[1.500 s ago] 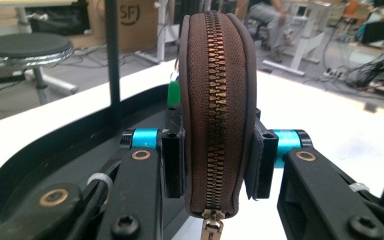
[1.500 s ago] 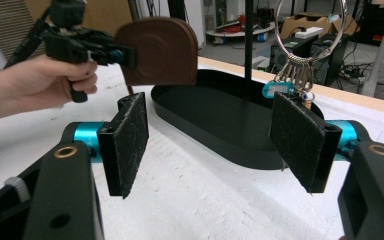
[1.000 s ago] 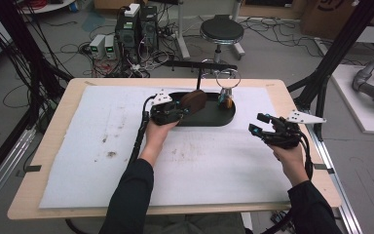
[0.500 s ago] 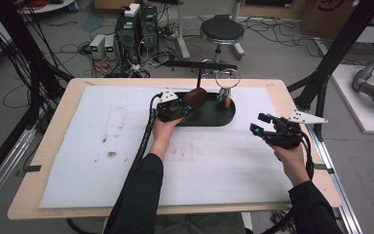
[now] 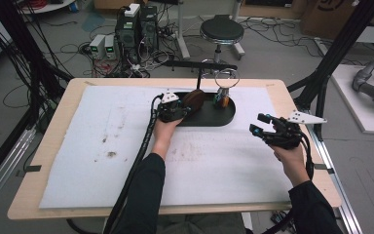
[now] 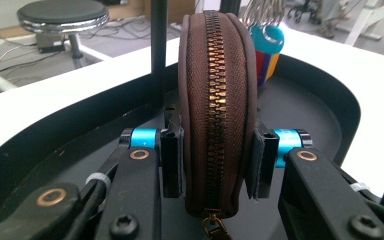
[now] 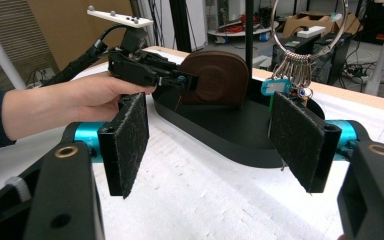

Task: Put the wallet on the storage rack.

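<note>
A white-covered table (image 5: 102, 161) fills the middle of the high view, and just above centre on it lies a black oval tray (image 5: 226, 116) with an upright post and a ring of keys (image 5: 222, 95). At the tray's left end, the left gripper (image 6: 212, 160) clamps a brown zip pouch (image 6: 215, 110) standing on edge over the tray floor. At right of centre, the right gripper (image 5: 265, 129) hovers above the table, jaws spread and empty.

Round stool (image 5: 221, 30), computer boxes (image 5: 137, 24), floor cables (image 5: 277, 29)
</note>
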The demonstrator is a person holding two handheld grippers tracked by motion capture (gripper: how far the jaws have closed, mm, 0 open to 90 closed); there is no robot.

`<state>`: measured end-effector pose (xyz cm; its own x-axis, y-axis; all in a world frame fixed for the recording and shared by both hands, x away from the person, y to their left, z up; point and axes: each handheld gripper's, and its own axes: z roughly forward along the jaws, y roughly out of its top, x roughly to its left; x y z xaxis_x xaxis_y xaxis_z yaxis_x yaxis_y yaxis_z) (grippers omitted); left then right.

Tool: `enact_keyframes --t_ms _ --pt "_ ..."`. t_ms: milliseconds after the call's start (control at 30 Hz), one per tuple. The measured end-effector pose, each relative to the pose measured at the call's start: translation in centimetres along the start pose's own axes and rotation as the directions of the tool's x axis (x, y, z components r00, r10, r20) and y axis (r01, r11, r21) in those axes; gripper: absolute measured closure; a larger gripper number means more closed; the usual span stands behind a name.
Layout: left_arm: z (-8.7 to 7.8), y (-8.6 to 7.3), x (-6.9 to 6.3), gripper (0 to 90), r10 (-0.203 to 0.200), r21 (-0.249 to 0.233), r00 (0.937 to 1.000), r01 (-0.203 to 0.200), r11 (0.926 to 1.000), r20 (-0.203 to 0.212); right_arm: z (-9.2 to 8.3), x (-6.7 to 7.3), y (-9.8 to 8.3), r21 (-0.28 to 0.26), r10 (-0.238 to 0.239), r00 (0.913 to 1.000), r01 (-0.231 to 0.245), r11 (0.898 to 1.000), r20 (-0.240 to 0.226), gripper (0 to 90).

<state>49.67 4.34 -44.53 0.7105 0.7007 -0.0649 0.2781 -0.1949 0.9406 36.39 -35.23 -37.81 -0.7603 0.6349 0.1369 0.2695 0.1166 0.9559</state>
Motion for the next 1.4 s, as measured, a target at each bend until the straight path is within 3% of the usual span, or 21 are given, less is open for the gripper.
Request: enact_keyframes --t_ms 400,667,833,1000,1100,1200,1267,1400 --pt "0.1 0.1 -0.2 61.7 0.005 0.080 0.9997 -0.003 0.9968 -0.025 -0.1 -0.1 0.0 -0.003 0.003 1.0000 -0.003 1.000 0.006 33.0" --pt "0.0 0.1 -0.3 58.9 0.006 0.100 0.9995 -0.003 0.9949 -0.032 -0.1 -0.1 0.0 -0.002 0.005 1.0000 -0.005 1.000 0.005 33.0" --pt "-0.4 0.2 -0.1 36.1 -0.014 0.160 0.9947 0.030 0.9866 -0.102 -0.2 -0.2 0.0 -0.004 0.005 1.0000 -0.005 1.000 0.003 32.9" --pt "-1.6 0.8 0.1 25.4 -0.015 0.227 0.9891 0.048 0.9728 -0.147 -0.2 -0.2 -0.1 0.000 0.004 1.0000 -0.004 1.000 0.000 32.9" --pt "-2.9 1.4 -0.4 24.9 0.029 0.220 0.9845 0.010 0.9754 -0.173 -0.2 -0.2 -0.1 0.003 0.003 1.0000 -0.003 1.000 0.002 32.6" --pt "-4.6 1.9 -1.3 24.9 0.096 0.186 0.9765 -0.060 0.9808 -0.193 -0.2 -0.2 -0.1 0.004 0.005 1.0000 -0.005 1.000 0.004 32.3" --pt "-5.8 2.1 -1.9 24.9 0.131 0.170 0.9715 -0.098 0.9805 -0.197 -0.3 -0.2 -0.1 0.005 0.005 1.0000 -0.005 1.000 0.008 32.1" --pt "-8.4 2.5 -2.7 24.9 0.120 0.136 0.9813 -0.099 0.9857 -0.151 -0.2 -0.2 -0.1 0.011 0.005 1.0000 -0.005 1.000 0.008 31.4"
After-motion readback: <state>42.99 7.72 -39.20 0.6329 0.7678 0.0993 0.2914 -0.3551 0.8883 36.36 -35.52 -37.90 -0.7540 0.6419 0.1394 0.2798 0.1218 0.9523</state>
